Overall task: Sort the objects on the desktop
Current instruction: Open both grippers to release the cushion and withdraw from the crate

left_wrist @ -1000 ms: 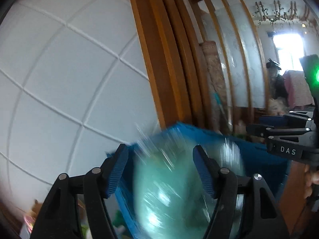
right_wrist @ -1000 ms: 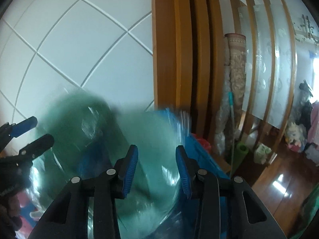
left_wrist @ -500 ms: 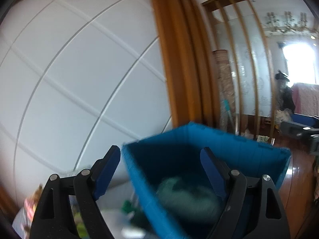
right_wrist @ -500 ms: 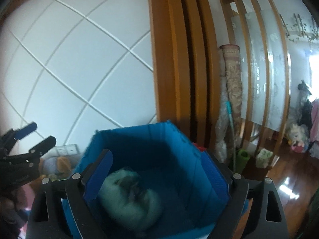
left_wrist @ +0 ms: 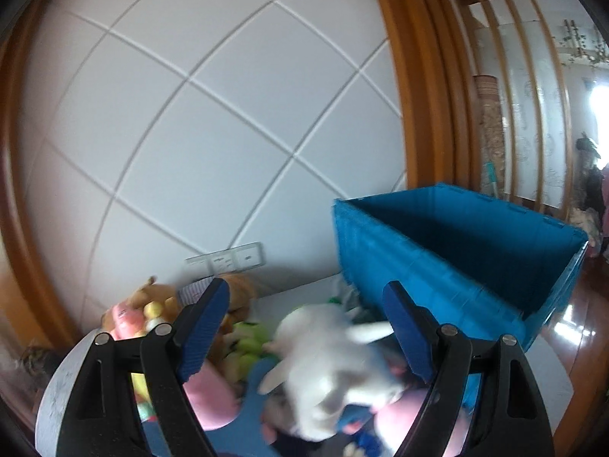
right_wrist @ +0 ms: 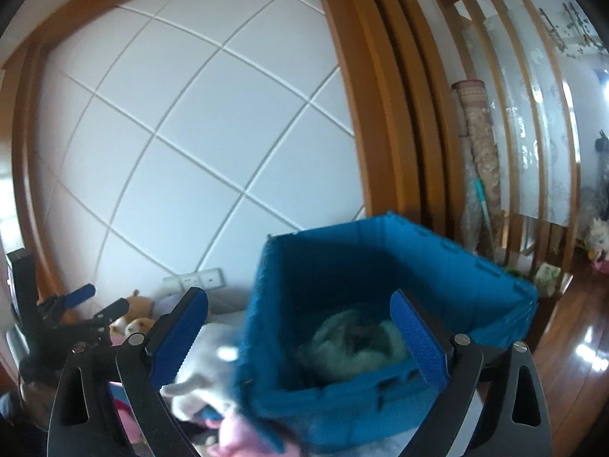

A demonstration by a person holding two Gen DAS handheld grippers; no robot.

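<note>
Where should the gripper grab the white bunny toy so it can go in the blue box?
Probably around the white bunny toy's plump middle, coming from above. It lies sprawled on top of the pile, and its thin limbs stick out sideways, so they would likely slip. The left gripper is already open over it.

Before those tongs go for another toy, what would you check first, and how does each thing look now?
1. Left tongs empty: ok, nothing between the pads.
2. Right tongs empty: ok, jaws opening, pads clear of everything.
3. Greenish toy inside the blue crate: ok.
4. Room left in the crate: ok, mostly bare inside.
5. Next toy within view: ok, the white plush lies ahead of the left tongs.
6. White plush free of its neighbours: cannot tell, too blurred.
</note>
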